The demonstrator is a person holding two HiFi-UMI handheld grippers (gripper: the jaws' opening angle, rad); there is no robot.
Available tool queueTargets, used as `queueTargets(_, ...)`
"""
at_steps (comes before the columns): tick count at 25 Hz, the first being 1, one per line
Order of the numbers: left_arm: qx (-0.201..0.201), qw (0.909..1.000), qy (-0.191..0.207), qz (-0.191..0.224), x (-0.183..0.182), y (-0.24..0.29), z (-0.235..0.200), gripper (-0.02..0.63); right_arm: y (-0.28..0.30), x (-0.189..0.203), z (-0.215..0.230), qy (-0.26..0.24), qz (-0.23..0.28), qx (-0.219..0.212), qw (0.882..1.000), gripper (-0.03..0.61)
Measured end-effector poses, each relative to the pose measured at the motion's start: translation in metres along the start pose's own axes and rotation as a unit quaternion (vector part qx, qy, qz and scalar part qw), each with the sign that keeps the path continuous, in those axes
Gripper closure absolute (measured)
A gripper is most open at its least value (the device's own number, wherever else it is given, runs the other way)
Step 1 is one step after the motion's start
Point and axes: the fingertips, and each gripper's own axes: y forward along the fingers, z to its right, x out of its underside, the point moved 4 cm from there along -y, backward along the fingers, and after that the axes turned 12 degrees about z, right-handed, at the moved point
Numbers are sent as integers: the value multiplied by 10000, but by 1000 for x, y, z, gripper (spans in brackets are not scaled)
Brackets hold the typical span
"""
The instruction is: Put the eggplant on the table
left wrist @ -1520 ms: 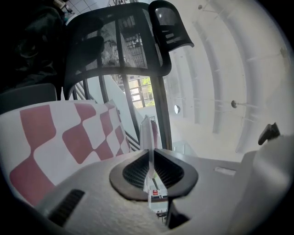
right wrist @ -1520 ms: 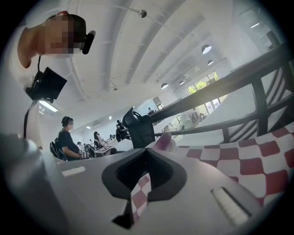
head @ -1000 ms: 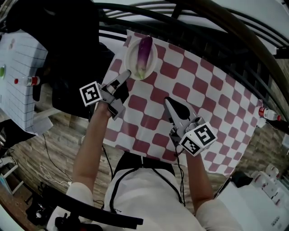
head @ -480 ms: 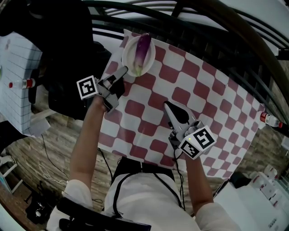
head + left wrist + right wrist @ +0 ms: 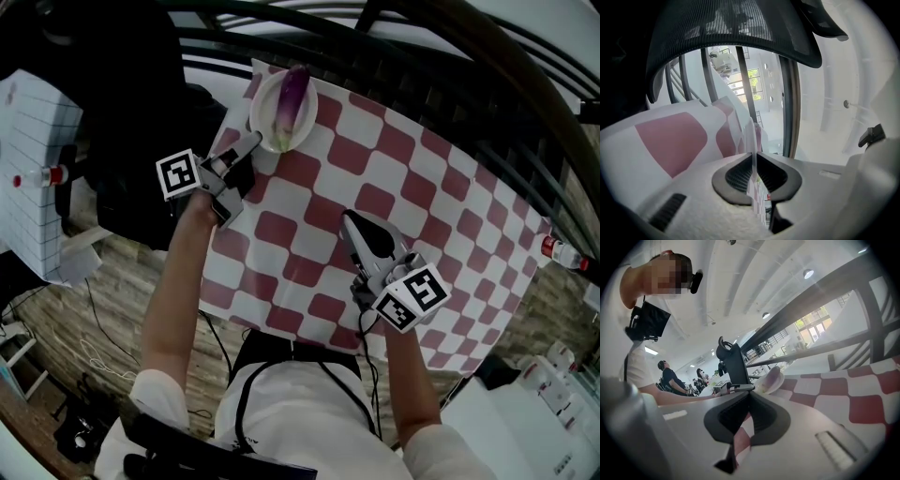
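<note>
Barely anything is altered — the plate [image 5: 308,116] is still pinched at the rim by the left gripper [image 5: 252,142], the right gripper [image 5: 348,217] is kept pressed shut on nothing, and the eggplant [image 5: 291,94] is left on that plate at the far corner of the checked cloth [image 5: 422,197] — unloading is judged still ahead.

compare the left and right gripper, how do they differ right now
The left gripper is closed on the rim of the plate; the right gripper is closed on nothing.
The left gripper is at the far corner of the cloth, beside the eggplant lying on the plate; the right gripper is over the middle of the cloth, apart from the plate.
Both point away from the person.
</note>
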Motion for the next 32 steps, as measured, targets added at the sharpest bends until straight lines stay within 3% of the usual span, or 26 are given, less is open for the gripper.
queueTargets(19, -304, 9995, 16, -93, -3, 6, -11, 580, -7, 0, 15, 108, 111, 134, 9998, 571)
queueTargets(25, -598, 9981, 114, -38, -6, 5, -19, 586, -8, -2, 14, 102, 118, 134, 9998, 571)
queueTargets(32, -1248, 9920, 179, 76, -8, -1, -34, 592, -12, -4, 6, 56, 109, 99, 9999, 571)
